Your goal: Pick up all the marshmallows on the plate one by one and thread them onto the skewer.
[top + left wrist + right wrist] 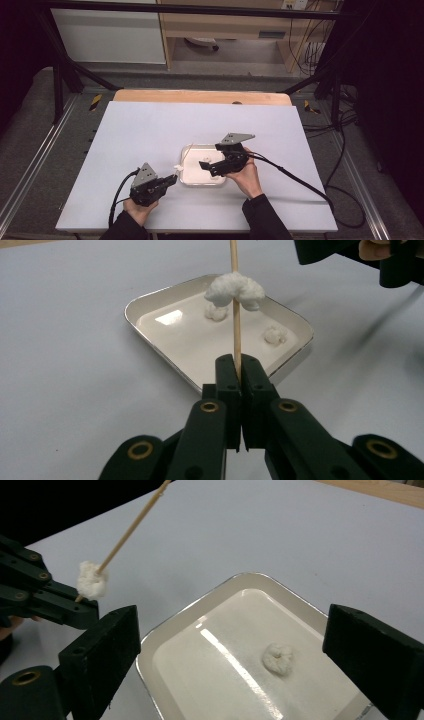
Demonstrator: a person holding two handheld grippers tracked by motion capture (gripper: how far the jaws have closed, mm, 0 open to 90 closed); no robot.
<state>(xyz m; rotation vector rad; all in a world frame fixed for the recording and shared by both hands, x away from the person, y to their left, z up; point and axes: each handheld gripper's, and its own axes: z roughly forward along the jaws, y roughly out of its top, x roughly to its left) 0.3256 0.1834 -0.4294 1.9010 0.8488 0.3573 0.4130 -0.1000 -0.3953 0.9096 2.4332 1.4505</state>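
Skewer sits clamped between the jaws of my left gripper, pinched near its lower end; the jaws are shut tight on the thin wooden stick. One white puffy piece is threaded partway up the skewer, above the jaws and apart from them. In the left gripper view the stick rises straight up over the near rim of the tray. In the high view my left gripper sits at the tray's left edge, with the skewer angling up and away over that edge.

My right gripper hangs over the tray, jaws spread wide with nothing between them. In the right gripper view its two black pads stand far apart at the frame's lower corners, the tray below and between them. The left gripper shows there at the left, with the skewer and its white piece slanting up from it.

Tray contents: a shallow white metal dish with rounded corners, glossy floor. The left gripper view shows two loose white pieces lying on the floor, one toward the far side and one toward the right, well apart from each other. The right gripper view shows one loose piece.

The tray rests on the white bench, near the middle.
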